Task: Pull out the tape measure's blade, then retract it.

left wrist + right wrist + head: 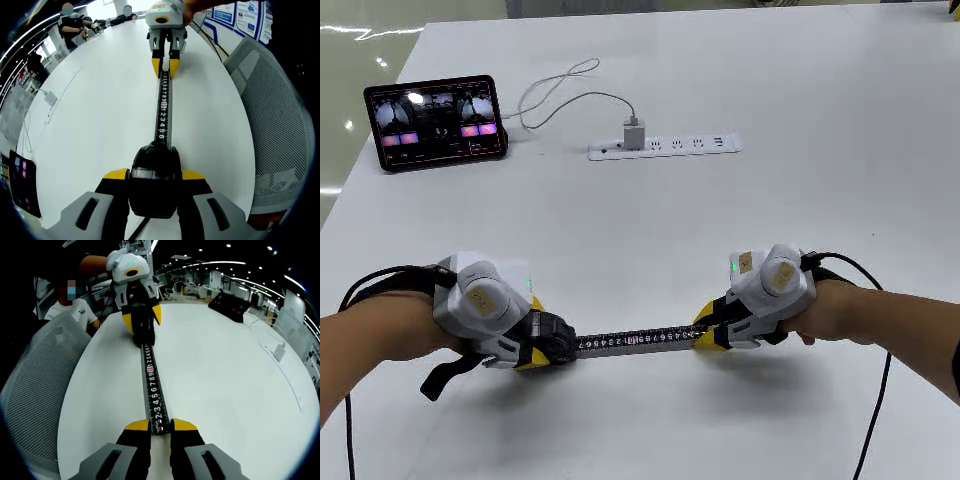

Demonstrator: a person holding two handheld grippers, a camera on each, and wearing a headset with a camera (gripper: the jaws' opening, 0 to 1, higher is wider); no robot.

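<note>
A black tape measure case (556, 340) lies low over the white table (650, 230), and my left gripper (544, 338) is shut on it. In the left gripper view the case (155, 165) sits between the yellow-tipped jaws of that gripper (155, 176). The numbered blade (638, 340) runs out straight to the right, just above the table. My right gripper (706, 328) is shut on the blade's end. In the right gripper view the blade (151, 385) starts between the jaws of the right gripper (160, 426) and leads to the case (143, 330).
A tablet (435, 122) stands at the back left. A white power strip (665, 147) with a plugged charger and looping cable (560, 90) lies behind the work. A grey mesh chair (270, 125) sits by the table's near edge. People (75, 22) sit at the far end.
</note>
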